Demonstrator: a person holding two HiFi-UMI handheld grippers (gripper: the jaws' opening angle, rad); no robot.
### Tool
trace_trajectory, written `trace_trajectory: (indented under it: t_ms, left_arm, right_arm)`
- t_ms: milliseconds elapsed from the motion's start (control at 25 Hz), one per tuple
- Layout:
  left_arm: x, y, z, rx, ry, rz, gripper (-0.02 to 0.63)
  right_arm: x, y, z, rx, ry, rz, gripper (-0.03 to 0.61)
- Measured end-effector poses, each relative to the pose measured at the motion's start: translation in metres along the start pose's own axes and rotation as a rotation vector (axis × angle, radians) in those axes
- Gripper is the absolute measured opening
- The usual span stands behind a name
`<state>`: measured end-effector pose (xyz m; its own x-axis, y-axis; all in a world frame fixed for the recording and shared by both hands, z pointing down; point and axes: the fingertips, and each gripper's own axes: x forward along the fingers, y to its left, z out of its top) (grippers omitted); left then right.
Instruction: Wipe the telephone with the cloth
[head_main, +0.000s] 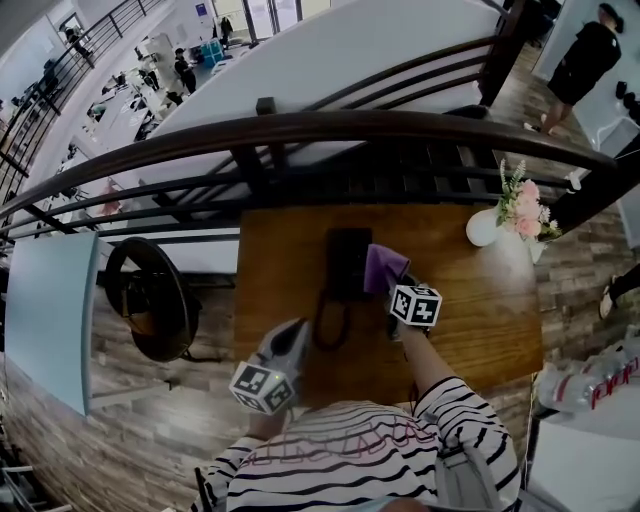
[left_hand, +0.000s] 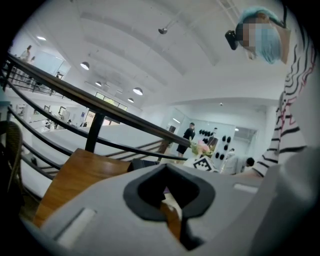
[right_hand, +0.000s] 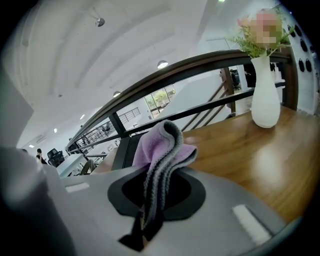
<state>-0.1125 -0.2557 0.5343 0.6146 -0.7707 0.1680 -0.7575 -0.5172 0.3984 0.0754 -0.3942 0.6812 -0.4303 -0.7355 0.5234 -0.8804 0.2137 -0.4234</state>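
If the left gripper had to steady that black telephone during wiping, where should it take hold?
Probably the left long edge, approached from the left. The telephone lies flat on the table, the right gripper holds the cloth at its right edge, and the cord loops off its near end, leaving that side free.

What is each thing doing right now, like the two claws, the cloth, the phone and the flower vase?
Right claw: shut on the cloth.
Left claw: shut, empty, over the near part of the table.
Cloth: bunched up, pinched, beside the telephone.
Telephone: lying flat on the table, cord looped in front.
Vase: upright, holding flowers.
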Motion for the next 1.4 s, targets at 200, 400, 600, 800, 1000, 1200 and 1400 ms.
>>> trace_trajectory:
  t_ms: [200,400,600,800,1000,1200,1400]
  left_arm:
    - [-0.005,-0.001,0.002,0.003,-0.006,-0.001,0.002]
    - [-0.019,-0.002,0.002,-0.001,-0.02,0.019,0.002]
    - [-0.039,-0.001,0.005,-0.005,-0.037,0.045,0.002]
    - [-0.061,0.006,0.002,-0.013,-0.043,0.095,0.002]
    - [-0.068,0.01,-0.002,-0.019,-0.042,0.126,0.002]
    - [-0.06,0.01,-0.003,-0.017,-0.035,0.106,0.002]
    - [-0.041,-0.001,-0.005,-0.008,-0.022,0.051,0.002]
  right_arm:
    - [-0.01,0.008,0.001,0.018,-0.023,0.006,0.035]
    - [-0.028,0.063,0.001,0.021,-0.067,0.134,0.035]
    - [-0.024,0.134,-0.018,0.01,-0.039,0.281,0.035]
    - [-0.001,0.164,-0.049,-0.03,0.032,0.313,0.035]
    - [0.017,0.144,-0.066,-0.057,0.084,0.244,0.035]
    - [0.012,0.102,-0.065,-0.045,0.082,0.157,0.035]
    - [-0.003,0.048,-0.059,-0.033,0.073,0.053,0.035]
